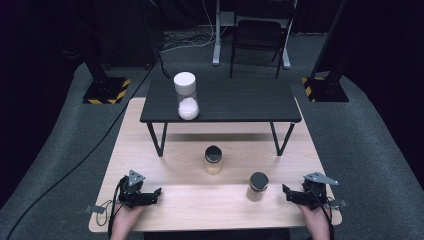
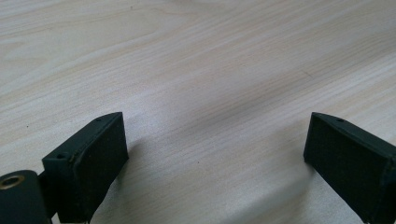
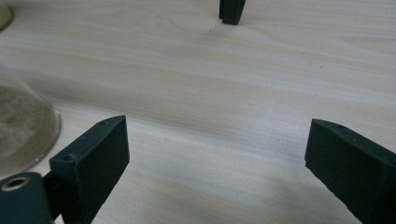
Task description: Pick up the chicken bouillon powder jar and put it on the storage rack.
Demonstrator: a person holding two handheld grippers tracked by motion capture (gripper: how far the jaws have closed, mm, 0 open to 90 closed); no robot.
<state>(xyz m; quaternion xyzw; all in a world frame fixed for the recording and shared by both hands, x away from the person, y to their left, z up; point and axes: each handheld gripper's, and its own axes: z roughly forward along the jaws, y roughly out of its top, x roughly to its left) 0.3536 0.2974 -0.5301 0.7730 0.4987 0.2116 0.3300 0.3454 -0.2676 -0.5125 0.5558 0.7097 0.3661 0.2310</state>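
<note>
Two small jars with black lids stand on the light wooden table (image 1: 195, 202): one in the middle (image 1: 213, 160), one nearer the front right (image 1: 258, 186). A tall clear jar (image 1: 186, 95) with a white lid and white contents stands on the black raised shelf (image 1: 240, 102). My left gripper (image 1: 158, 192) rests at the front left, open, with bare wood between its jaws (image 2: 215, 144). At the front right lies my right gripper (image 1: 285, 190), open and holding nothing (image 3: 217, 149). It sits just right of the nearer jar, whose sandy base (image 3: 23, 130) shows beside its left jaw.
The shelf stands on thin black legs; one leg (image 3: 232, 10) shows ahead of the right gripper. Behind the table are a black chair (image 1: 257, 35) and two stands with hazard-striped bases (image 1: 106, 91) (image 1: 325, 89). Grey carpet surrounds the table.
</note>
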